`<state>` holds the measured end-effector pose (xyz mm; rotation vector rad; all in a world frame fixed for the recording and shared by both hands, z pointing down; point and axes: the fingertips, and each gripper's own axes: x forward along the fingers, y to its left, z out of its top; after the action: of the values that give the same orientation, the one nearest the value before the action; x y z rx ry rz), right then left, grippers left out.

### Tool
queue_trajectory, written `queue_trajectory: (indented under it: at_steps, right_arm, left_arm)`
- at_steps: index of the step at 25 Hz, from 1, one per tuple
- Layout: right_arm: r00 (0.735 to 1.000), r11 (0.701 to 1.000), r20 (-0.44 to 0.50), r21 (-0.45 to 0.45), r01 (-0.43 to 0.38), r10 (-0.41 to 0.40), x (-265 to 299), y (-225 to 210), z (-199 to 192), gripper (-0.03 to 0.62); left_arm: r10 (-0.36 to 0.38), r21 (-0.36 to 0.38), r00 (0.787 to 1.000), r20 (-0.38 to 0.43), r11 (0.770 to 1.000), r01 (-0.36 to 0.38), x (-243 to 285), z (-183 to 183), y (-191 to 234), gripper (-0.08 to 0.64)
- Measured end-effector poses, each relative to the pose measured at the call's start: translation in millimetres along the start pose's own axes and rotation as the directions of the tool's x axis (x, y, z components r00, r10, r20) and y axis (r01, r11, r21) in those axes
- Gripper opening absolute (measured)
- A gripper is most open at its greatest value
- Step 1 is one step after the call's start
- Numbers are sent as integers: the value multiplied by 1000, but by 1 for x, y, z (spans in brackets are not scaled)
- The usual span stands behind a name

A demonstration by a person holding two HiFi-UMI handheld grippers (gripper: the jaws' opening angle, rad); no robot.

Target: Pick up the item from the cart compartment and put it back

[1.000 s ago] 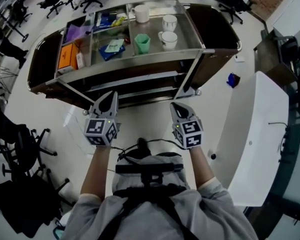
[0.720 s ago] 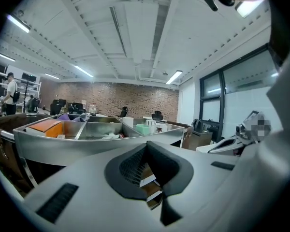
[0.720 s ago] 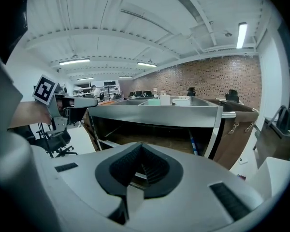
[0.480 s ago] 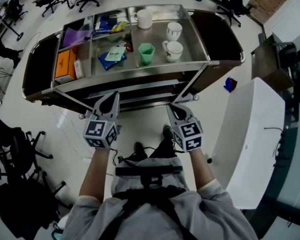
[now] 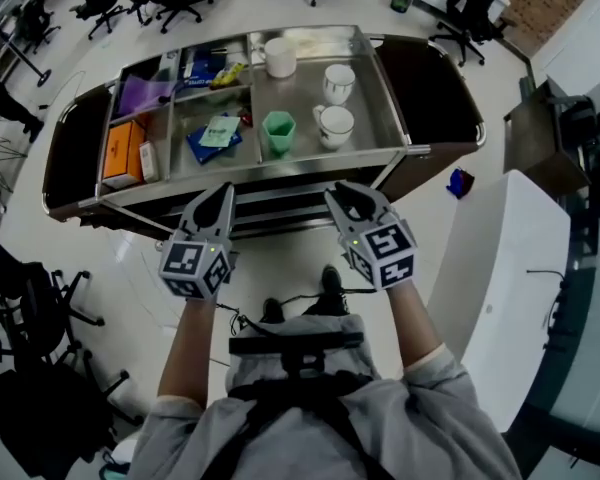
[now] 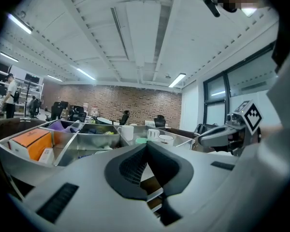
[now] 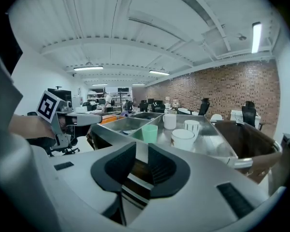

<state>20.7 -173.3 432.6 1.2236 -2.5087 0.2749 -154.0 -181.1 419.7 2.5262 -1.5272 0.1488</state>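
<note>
Green cup [image 5: 278,128]: likely the thing to pick up (only a guess, since the right claw looks straight at it). Standing upright in the big right compartment of the cart, on its left side, toward the front. Touching nothing else.
White mugs [image 5: 334,123]: two of them just to the right of the green cup, one behind the other. Easy to bump, so best to come in from the front and not from the side.
Tall white cup [image 5: 278,56]: at the back of the same compartment, well apart.
Blue packet [image 5: 215,136]: lying flat in the middle compartment, past a thin wall to the left of the green cup.
Orange box [image 5: 120,151]: in the far left compartment, well out of the way.
Cart [image 5: 290,175]: front rail between the claws and the green cup. Better to go up and over it, never into it.
Right claw [image 5: 346,196]: near the rail, well short of the green cup, holding nothing. Only a narrow gap, and just been opening. Too narrow for the green cup as it looks now, so open wide first. Then down around the green cup, squeeze softly, lift straight up, and set it back in the same spot.
Left claw [image 5: 218,200]: closed tight with nothing in it, in front of the cart. Best kept back and quiet.
</note>
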Motion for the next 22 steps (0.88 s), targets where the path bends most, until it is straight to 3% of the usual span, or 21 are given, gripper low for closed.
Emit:
queue_trajectory:
  at_steps: [3,10,15,22]
  right_arm:
    - [1000,999,5,-44,-29,30,12,-17,36,170]
    - [994,978,-57,-187,-98,89,79,-56,112,304]
    - [987,963,-139,-245,-109,76,142,-84,133,385]
    - [972,932,-227,-335,-141,65,214,-109,150,448]
  left_arm:
    - [-16,14,1000,4,1000,16,16,18,-3,3]
    - [-32,58,999,24,998,30,59,66,10,3]
    - [-30,63,999,11,998,29,94,81,27,3]
    - [-3,79,999,-36,997,6,138,86,54,3]
